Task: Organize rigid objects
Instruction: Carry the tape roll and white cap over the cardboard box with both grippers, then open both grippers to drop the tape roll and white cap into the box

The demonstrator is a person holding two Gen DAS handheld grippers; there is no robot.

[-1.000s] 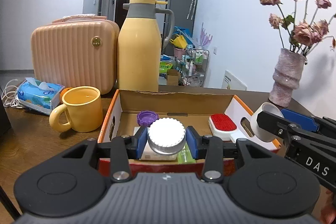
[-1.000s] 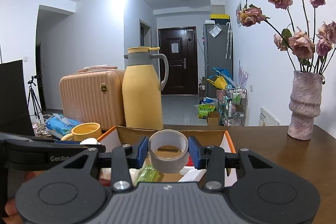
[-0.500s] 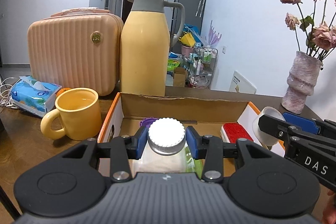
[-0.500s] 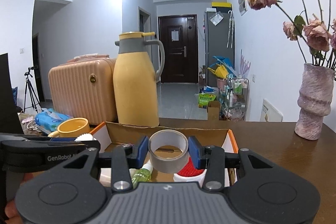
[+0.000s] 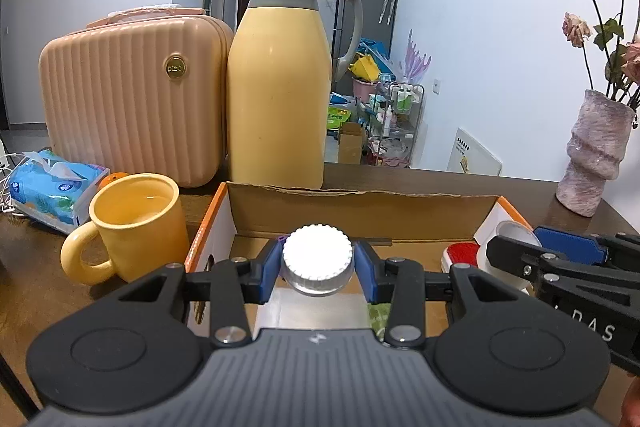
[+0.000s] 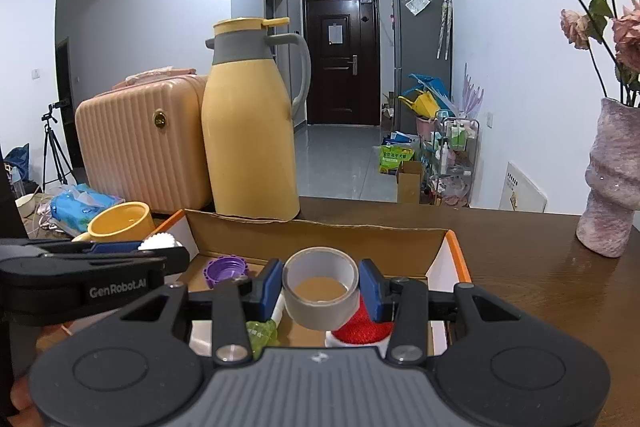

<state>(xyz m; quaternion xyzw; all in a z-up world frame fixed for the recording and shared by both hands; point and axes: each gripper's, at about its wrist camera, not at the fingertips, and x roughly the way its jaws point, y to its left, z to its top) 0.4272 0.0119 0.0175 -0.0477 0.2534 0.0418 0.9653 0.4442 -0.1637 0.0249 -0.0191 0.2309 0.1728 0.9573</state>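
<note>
Cardboard box [image 5: 360,205] in the middle of the wooden table [image 6: 532,267], open-topped, already partly filled. Far left: tissue pack [image 5: 52,187], ribbed peach case [image 5: 128,99], yellow mug [image 5: 136,223] just beside the box's left wall, tall yellow thermos [image 5: 278,99] behind the far wall.

Left gripper [image 5: 318,267] over the box's near-left part, blue pads pressed narrowly on a white ribbed-cap jar [image 5: 317,255], carried clear of the floor. Inside the box, left to right: purple cap [image 6: 225,269], green bottle [image 6: 262,333], red-topped brush [image 6: 362,329]. Right gripper [image 6: 320,291] over the box's middle, pads clamped on a grey tape roll [image 6: 320,293], core facing up. Far right: pink vase [image 6: 612,179] with dried roses, well apart from the box.

Step in hand, by judgement: bringing both items over the box for placing. Next move calls for lowering each onto bare cardboard, keeping clear of brush and bottle, then spreading the pads only once the item rests.
</note>
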